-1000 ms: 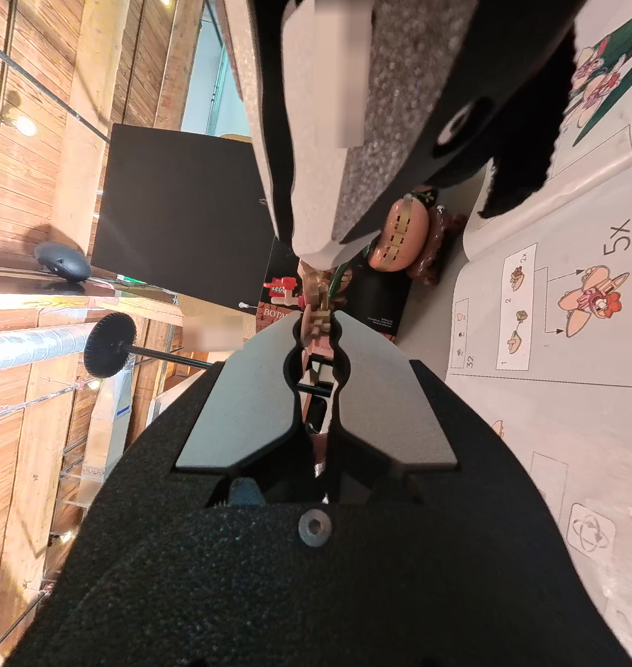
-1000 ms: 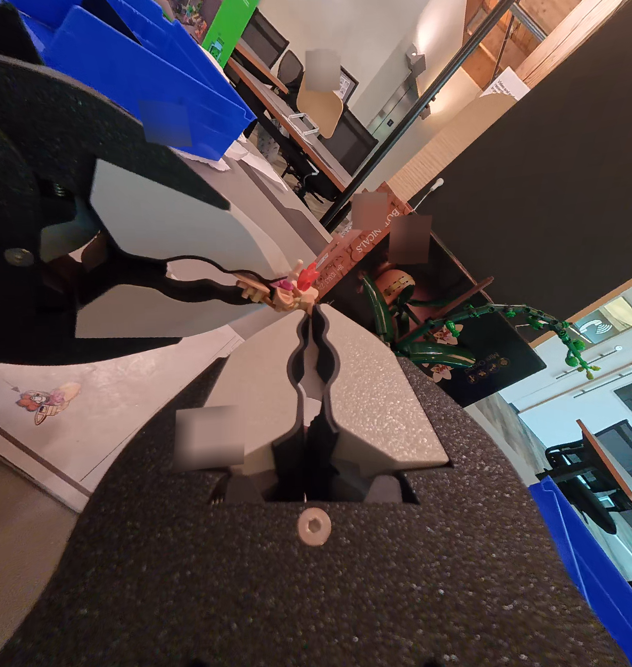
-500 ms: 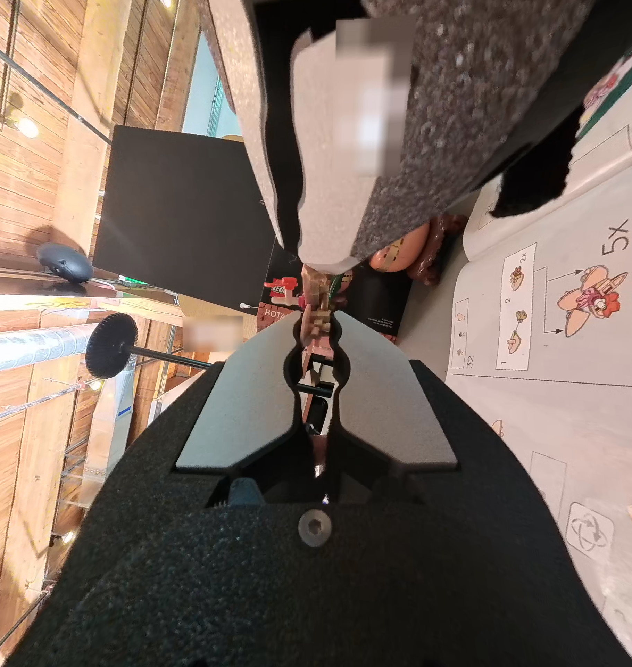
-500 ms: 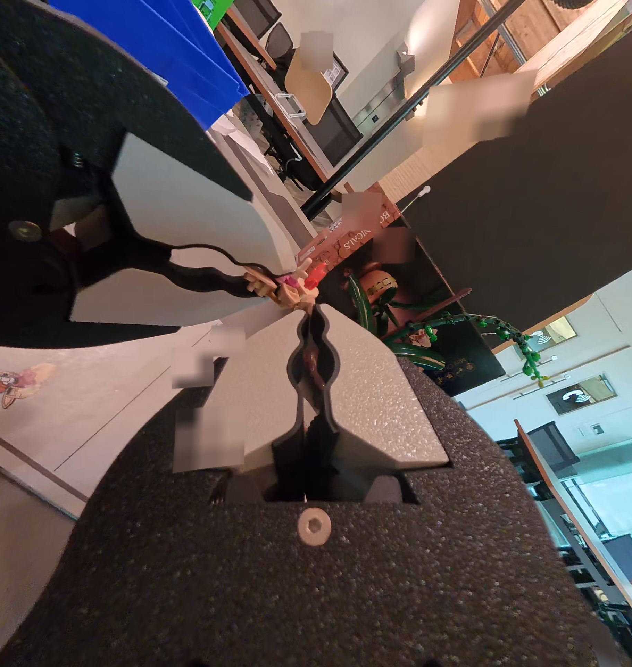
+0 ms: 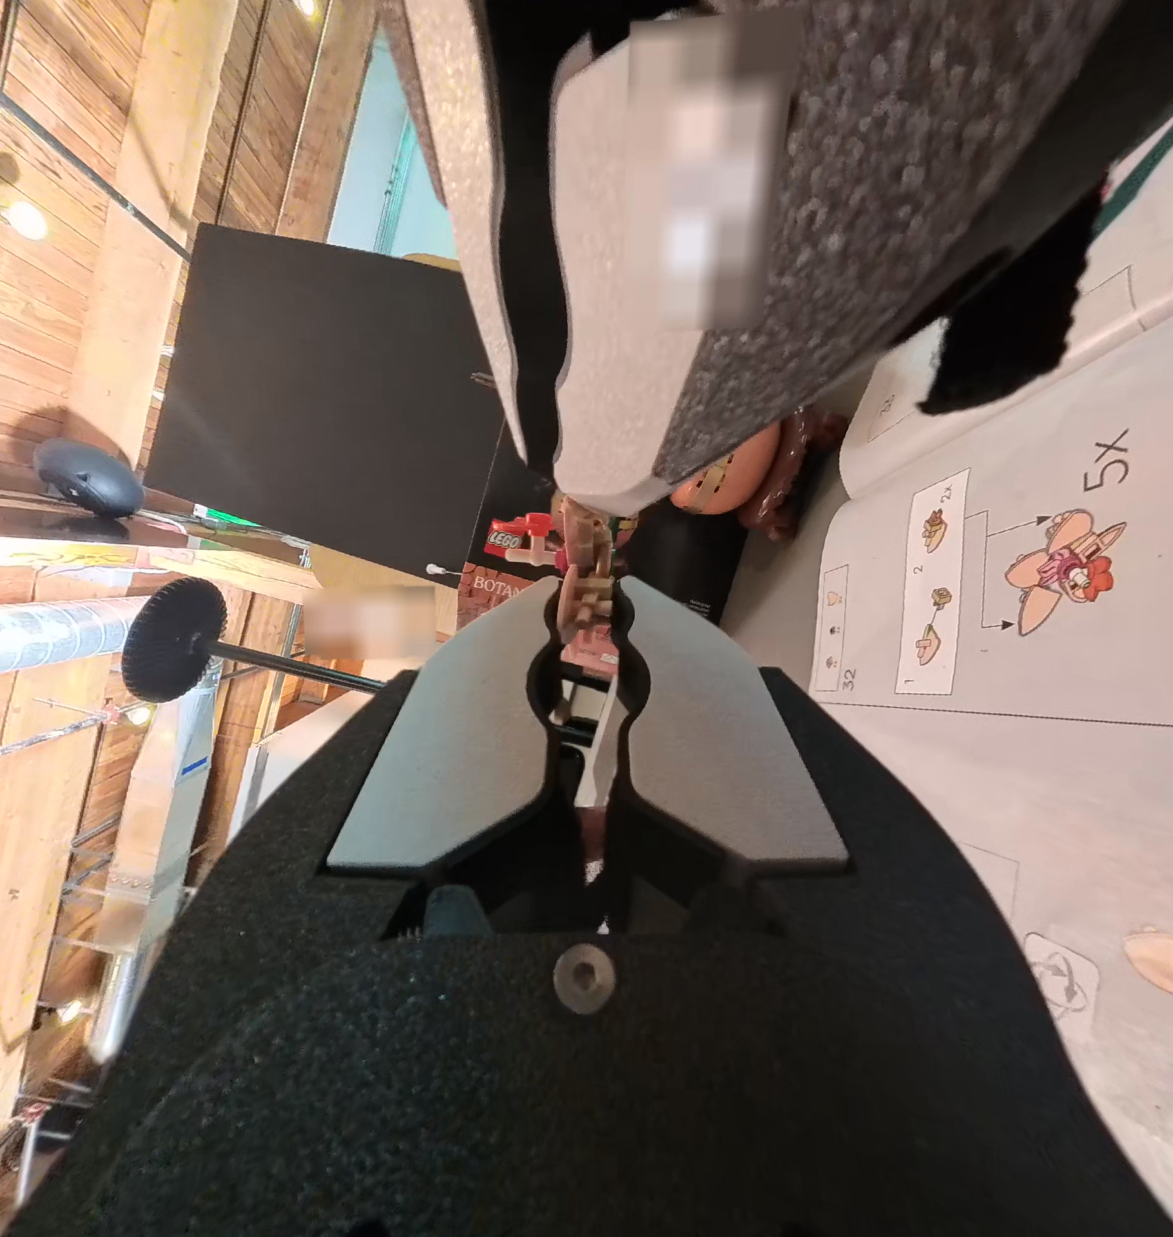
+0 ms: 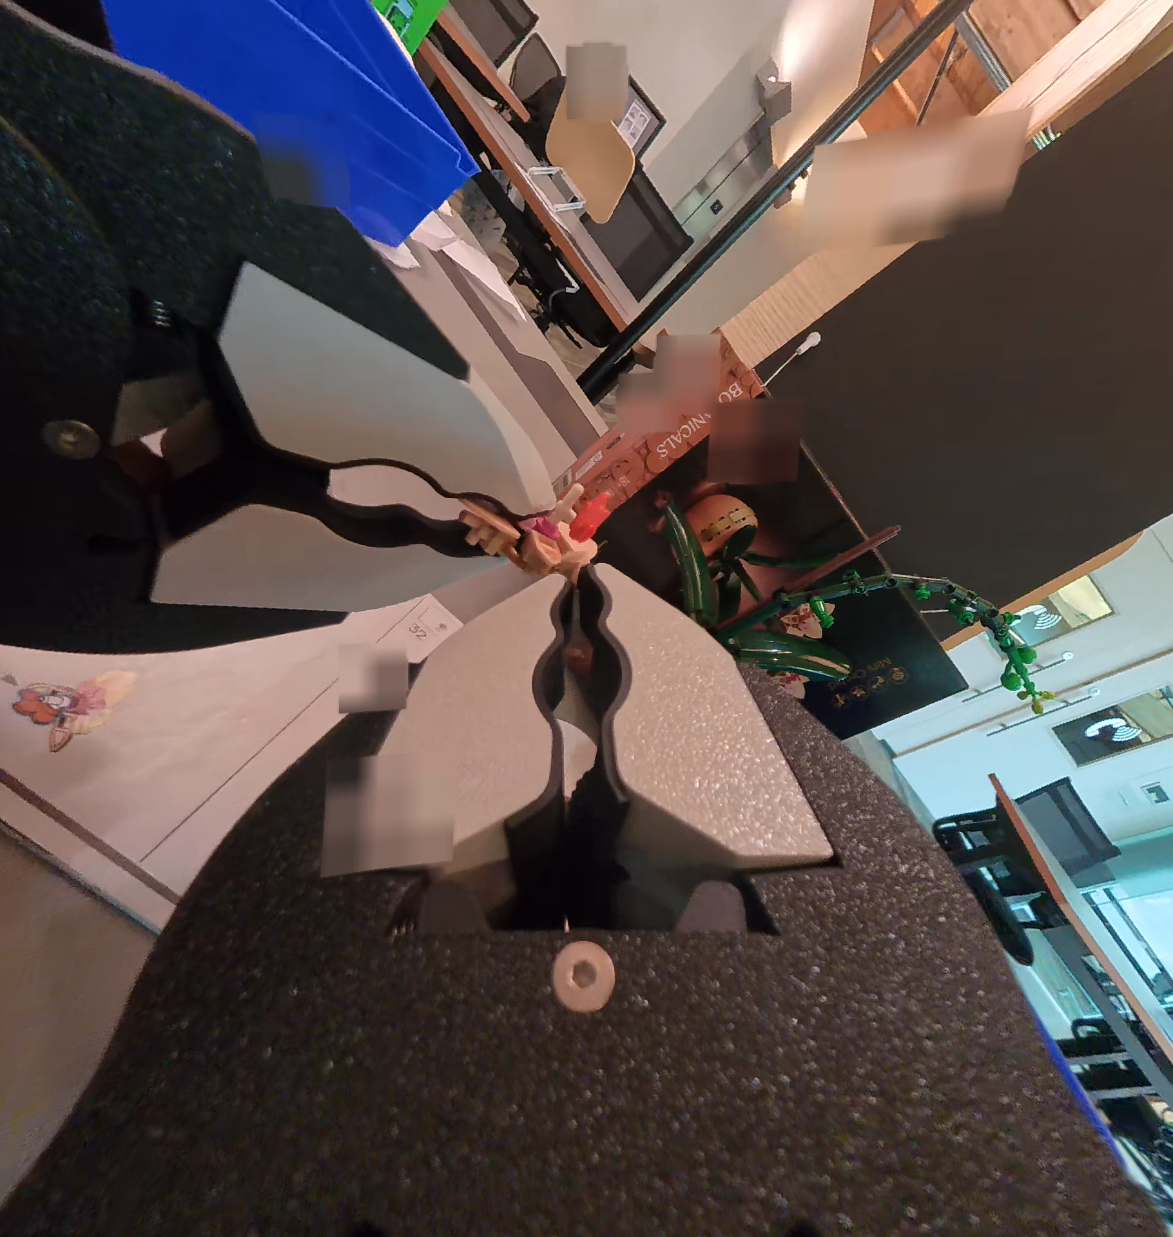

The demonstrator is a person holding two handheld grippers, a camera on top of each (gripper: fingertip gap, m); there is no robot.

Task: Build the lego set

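My left gripper (image 5: pixel 587 592) is shut on a small tan and pink lego flower assembly (image 5: pixel 585 575) with a red tip. In the right wrist view it reaches in from the left (image 6: pixel 497 532), holding the flower (image 6: pixel 543 535). My right gripper (image 6: pixel 578 579) has its jaws closed at the tip on a small tan piece (image 6: pixel 572 561) that touches the flower. In the left wrist view the right gripper (image 5: pixel 594 495) comes down from the top and meets the flower tip to tip. Both are held above the open instruction booklet (image 5: pixel 1039 669).
The lego box (image 6: pixel 644 448) stands behind, with a built pot and green leafy stems (image 6: pixel 704 535) in front of it and a black panel (image 6: pixel 972 375) beyond. A blue bin (image 6: pixel 316 100) sits at the far left. The booklet also shows in the right wrist view (image 6: pixel 168 736).
The right gripper has come closer to the left one and fills more of the left wrist view. The right wrist view has tilted. Both grippers stay shut, tip to tip.
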